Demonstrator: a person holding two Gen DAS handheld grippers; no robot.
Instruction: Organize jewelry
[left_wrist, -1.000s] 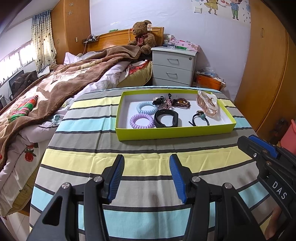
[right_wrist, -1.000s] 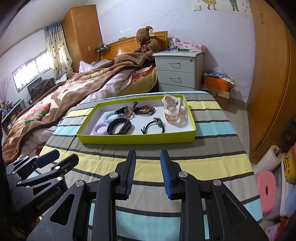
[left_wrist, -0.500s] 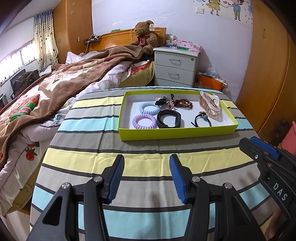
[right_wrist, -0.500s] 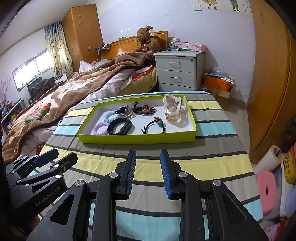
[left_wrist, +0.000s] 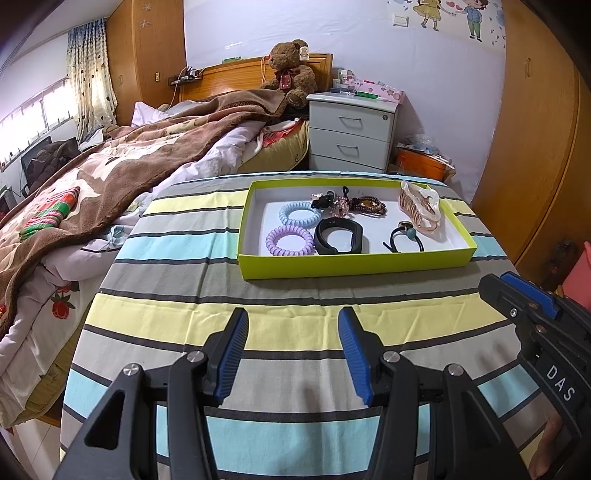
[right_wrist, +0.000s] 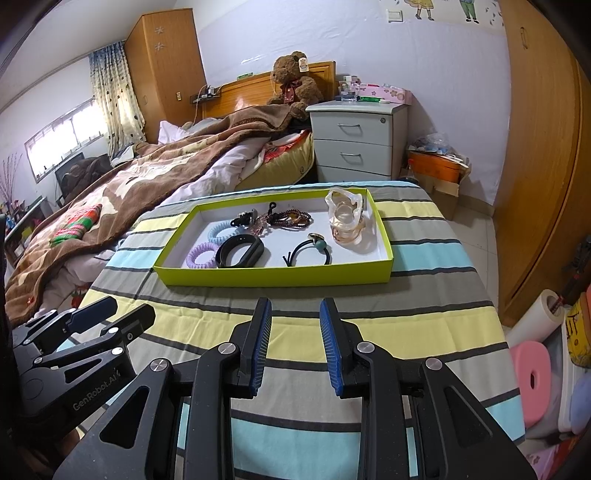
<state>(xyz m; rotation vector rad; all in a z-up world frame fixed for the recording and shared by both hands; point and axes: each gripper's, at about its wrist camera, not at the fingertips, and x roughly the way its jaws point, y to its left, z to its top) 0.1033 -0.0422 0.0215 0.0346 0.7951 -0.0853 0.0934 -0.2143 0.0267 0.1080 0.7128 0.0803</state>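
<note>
A lime-green tray (left_wrist: 354, 264) (right_wrist: 273, 275) sits on the striped table. It holds a purple coil tie (left_wrist: 290, 240) (right_wrist: 201, 255), a blue coil tie (left_wrist: 299, 213), a black band (left_wrist: 338, 240) (right_wrist: 240, 251), a black elastic with a teal bead (left_wrist: 404, 236) (right_wrist: 308, 249), a beaded bracelet (left_wrist: 365, 204) (right_wrist: 291, 217) and a clear hair claw (left_wrist: 419, 208) (right_wrist: 347, 219). My left gripper (left_wrist: 291, 350) is open and empty, short of the tray. My right gripper (right_wrist: 295, 339) is open and empty, also short of the tray.
The striped cloth (left_wrist: 295, 295) covers the table. A bed with a brown blanket (left_wrist: 110, 177) lies to the left. A grey nightstand (left_wrist: 352, 136) stands behind. A wooden wardrobe (right_wrist: 543, 166) and floor clutter (right_wrist: 546, 369) are to the right.
The left view has swung left a little, so the tray sits further right in it. The right gripper has barely moved. Both stay open.
</note>
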